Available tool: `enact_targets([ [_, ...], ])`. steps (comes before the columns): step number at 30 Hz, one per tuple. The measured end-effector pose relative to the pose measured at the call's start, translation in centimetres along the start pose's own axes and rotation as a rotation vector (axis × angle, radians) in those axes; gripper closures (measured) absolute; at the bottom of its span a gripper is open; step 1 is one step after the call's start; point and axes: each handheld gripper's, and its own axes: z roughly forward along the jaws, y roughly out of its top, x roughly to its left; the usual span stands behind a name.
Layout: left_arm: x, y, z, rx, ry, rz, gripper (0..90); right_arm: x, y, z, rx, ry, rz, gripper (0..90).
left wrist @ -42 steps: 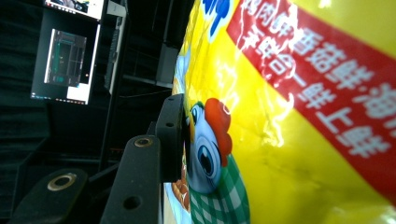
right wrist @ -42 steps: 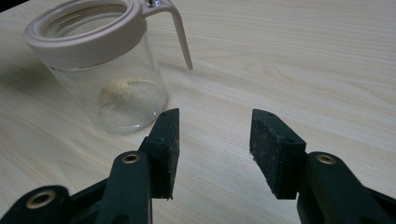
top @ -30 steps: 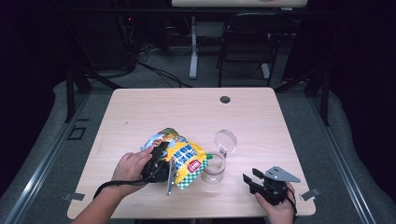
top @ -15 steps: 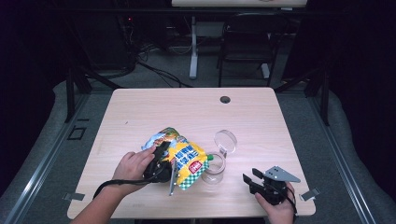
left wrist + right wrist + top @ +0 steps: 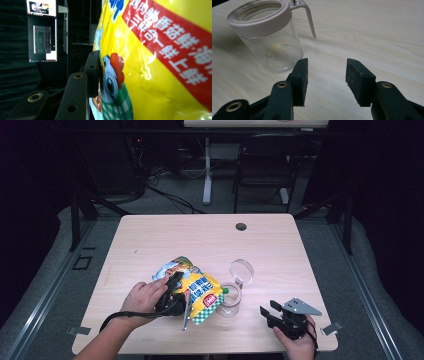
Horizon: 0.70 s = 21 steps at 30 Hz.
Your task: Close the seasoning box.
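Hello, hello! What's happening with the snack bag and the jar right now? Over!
Left hand-held gripper closing on snack bag. Right hand-held gripper open, empty. Jar open. Nothing blocking.

My two grippers are black; the right gripper [image 5: 270, 312] carries a grey three-cornered plate at its two o'clock; its jaws end in rough dark pads with brass-ringed screw holes behind; the left gripper [image 5: 175, 296] trails a black cable toward seven o'clock; my forearms are bare, no sleeves.
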Motion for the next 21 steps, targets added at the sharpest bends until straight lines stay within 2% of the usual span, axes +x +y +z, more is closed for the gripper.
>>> enact_targets([
  [17,-0.27,0.3,-0.04,0.002,0.024,0.043,65.8,0.05,0.03,-0.04,0.007,0.002,-0.005,52.9],
  [21,-0.18,0.36,-0.16,0.023,0.016,0.053,65.8,0.07,0.01,0.03,0.01,0.002,0.003,53.0],
])
